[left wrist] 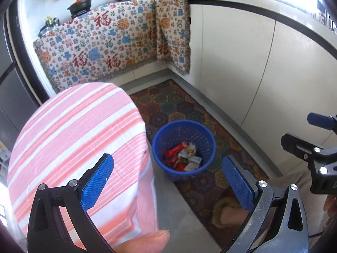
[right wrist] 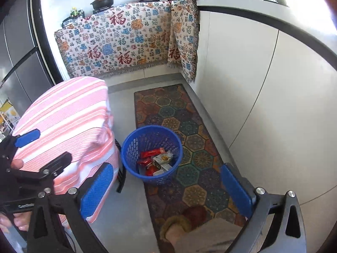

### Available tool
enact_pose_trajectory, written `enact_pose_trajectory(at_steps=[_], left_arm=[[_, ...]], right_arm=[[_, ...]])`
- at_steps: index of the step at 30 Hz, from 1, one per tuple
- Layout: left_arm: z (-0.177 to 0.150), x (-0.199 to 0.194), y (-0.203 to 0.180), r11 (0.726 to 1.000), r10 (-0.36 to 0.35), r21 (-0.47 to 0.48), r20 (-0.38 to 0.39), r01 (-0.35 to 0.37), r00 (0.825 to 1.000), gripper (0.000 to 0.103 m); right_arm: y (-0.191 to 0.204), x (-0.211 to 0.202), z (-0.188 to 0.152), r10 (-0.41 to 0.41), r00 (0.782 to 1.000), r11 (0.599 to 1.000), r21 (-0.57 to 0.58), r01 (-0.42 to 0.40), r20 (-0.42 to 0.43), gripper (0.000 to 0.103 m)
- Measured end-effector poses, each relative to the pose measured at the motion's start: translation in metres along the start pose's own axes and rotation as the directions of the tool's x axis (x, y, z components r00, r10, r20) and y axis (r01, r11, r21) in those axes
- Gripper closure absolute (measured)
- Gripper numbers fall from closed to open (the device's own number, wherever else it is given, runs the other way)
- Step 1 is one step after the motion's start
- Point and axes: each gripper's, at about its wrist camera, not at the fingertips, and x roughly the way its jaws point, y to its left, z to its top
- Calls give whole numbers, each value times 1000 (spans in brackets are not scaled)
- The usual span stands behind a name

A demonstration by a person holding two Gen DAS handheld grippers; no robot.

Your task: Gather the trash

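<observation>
Both my left gripper and right gripper have their jaws spread wide, holding nothing. The wrappers lie at the bottom of the blue bin on the rug, right of the striped stool. They look light, crinkly and slippery; I'd pinch a flat edge.

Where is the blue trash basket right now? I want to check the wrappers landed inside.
In both wrist views the blue trash basket stands on the patterned rug, beside the pink-striped covered table, with wrappers inside it.
</observation>
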Motion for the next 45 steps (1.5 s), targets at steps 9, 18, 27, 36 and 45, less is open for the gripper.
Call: enact_pose_trajectory(at_steps=[9,18,27,36,45], left_arm=[[-1,-17,1,998,-56,-16,-30,56,998,1],[-1,-24,8,998,-43,-55,-20,41,999,1],[-1,-25,13,997,-40,-70,-17,39,999,1],[0,-27,11,997,-51,-64,-18,49,999,1],[0,-29,12,997,-53,-61,-16,52,998,1]], right_arm=[[10,-28,-13,-10,1000,1000,7,10,17,0],[9,-36,-14,19,1000,1000,22,-20,13,0],[14,-38,-14,37,999,999,16,-38,12,0],[17,-40,-15,44,999,999,11,-44,12,0],[18,-43,-15,46,999,999,14,-46,18,0]])
